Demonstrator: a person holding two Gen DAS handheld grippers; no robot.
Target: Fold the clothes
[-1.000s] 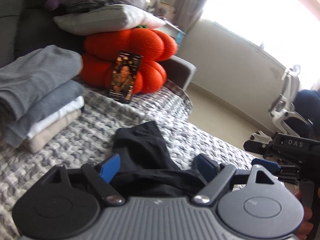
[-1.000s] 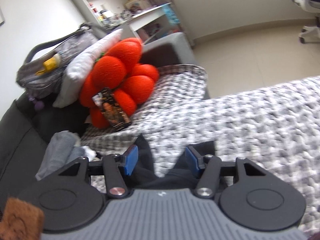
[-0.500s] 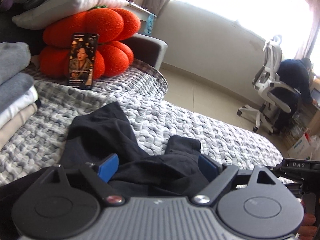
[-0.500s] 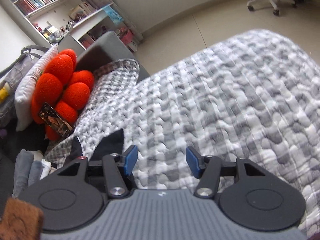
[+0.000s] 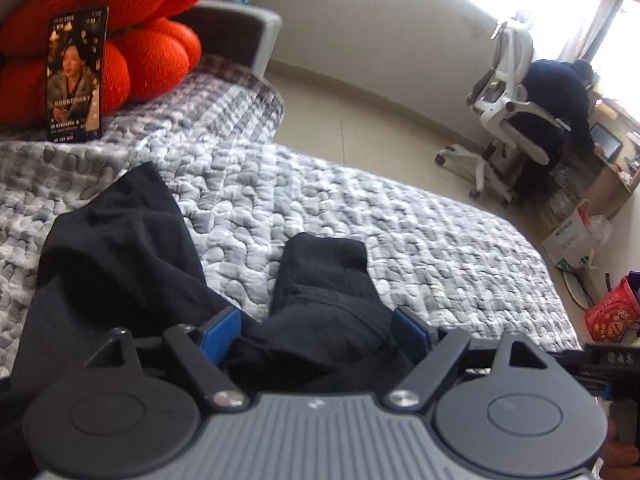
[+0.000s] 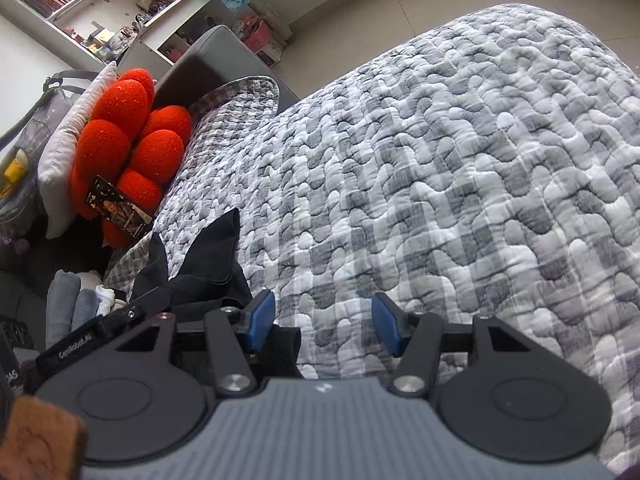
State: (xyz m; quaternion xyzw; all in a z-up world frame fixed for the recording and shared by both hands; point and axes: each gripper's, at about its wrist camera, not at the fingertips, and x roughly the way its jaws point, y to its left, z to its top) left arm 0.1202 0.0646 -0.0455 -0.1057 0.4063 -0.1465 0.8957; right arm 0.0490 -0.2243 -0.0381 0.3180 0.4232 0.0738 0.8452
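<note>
A crumpled black garment (image 5: 120, 248) lies on the grey quilted bedspread (image 5: 360, 208). My left gripper (image 5: 316, 334) hangs low over it. Its jaws stand wide and are closing, with a bunched fold of the black cloth between the blue pads (image 5: 222, 332); no firm pinch shows. My right gripper (image 6: 324, 324) is open just above the bedspread (image 6: 440, 160), with only quilt between its fingers. The black garment (image 6: 208, 256) lies beside and under its left finger.
A pile of folded clothes (image 6: 76, 308) sits at the left. An orange lobed cushion (image 5: 152, 40) with a picture card (image 5: 76, 76) leaning on it stands at the bed's head. A person sits in a white office chair (image 5: 512, 92) beyond the bed. Boxes stand on the floor at the right.
Both grippers have sunk toward the bed and swung right. The folded pile has left the left wrist view. The right gripper has moved off the black cloth to over bare quilt.
</note>
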